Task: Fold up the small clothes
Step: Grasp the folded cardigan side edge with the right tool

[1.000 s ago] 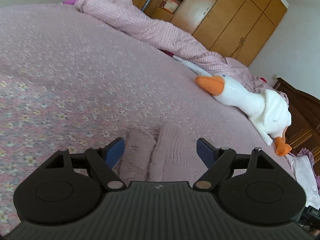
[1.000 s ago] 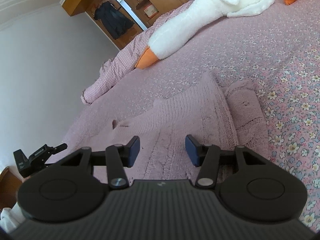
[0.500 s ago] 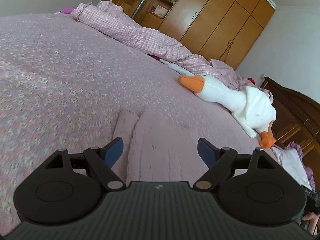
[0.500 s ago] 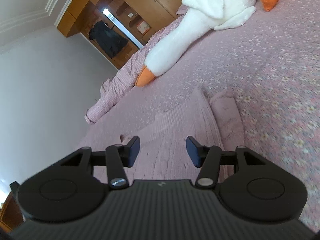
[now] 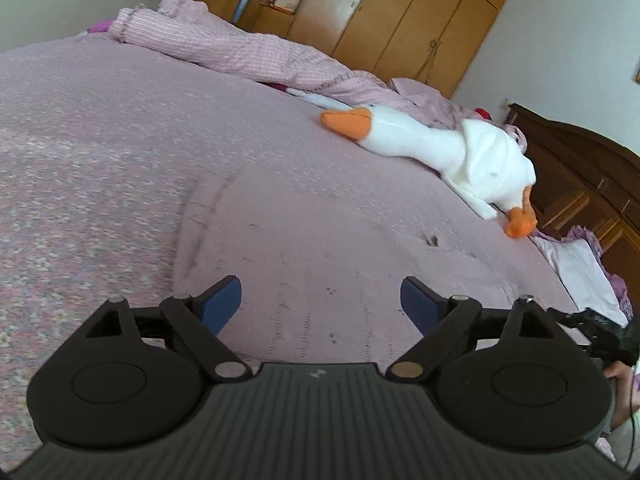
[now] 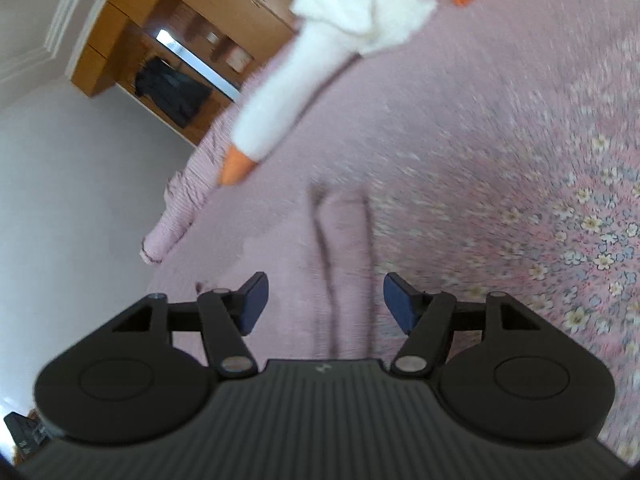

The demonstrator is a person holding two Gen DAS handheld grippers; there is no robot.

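A pale pink knitted garment (image 5: 320, 240) lies spread on the floral bedspread (image 5: 88, 168), its folded edge at the left. My left gripper (image 5: 321, 304) hovers low over its near part, open, with nothing between the blue pads. In the right wrist view the same knit (image 6: 304, 264) appears blurred, with a narrow folded strip (image 6: 346, 240) running away from the camera. My right gripper (image 6: 325, 300) is open just above that strip, holding nothing.
A white plush goose (image 5: 448, 148) with an orange beak lies across the bed beyond the knit, also blurred in the right wrist view, goose (image 6: 312, 64). A rolled pink checked quilt (image 5: 240, 52) lines the far side. Wooden wardrobes (image 5: 404, 16) and a dark dresser (image 5: 580, 184) stand behind.
Both grippers have dropped lower and closer over the knit, which now fills more of each view. The right gripper's jaws have spread wider. The right wrist view is blurred by motion.
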